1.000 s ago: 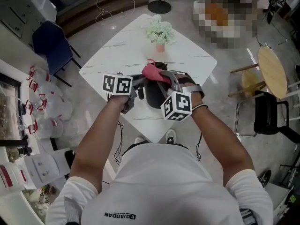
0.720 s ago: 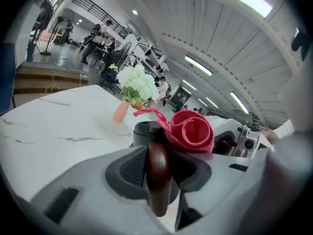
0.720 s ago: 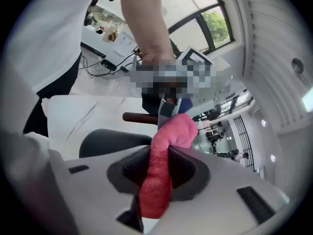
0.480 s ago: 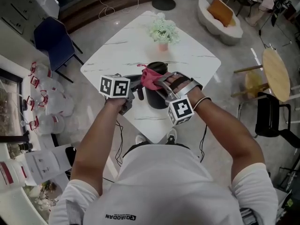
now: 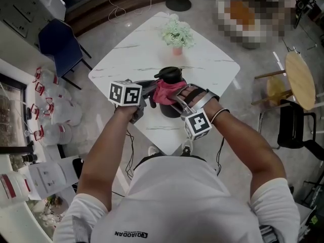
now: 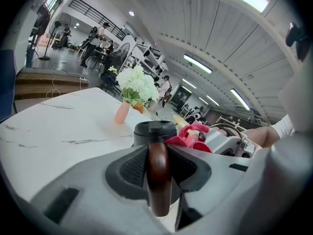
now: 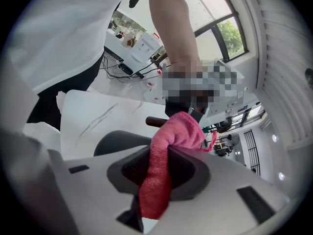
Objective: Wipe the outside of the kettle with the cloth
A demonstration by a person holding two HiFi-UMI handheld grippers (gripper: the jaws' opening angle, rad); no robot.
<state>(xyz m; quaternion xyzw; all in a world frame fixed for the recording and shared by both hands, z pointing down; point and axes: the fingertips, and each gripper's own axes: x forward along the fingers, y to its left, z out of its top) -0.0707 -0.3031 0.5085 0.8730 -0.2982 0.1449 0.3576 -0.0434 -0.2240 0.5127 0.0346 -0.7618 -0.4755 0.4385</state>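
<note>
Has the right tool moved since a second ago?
Yes: the right tool drew back from the pink flower pot, toward the camera.

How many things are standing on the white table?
2. The black kettle stands toward the near side of the table; the pot of white flowers stands behind it, nearer the far corner. The arms might hide something small.
</note>
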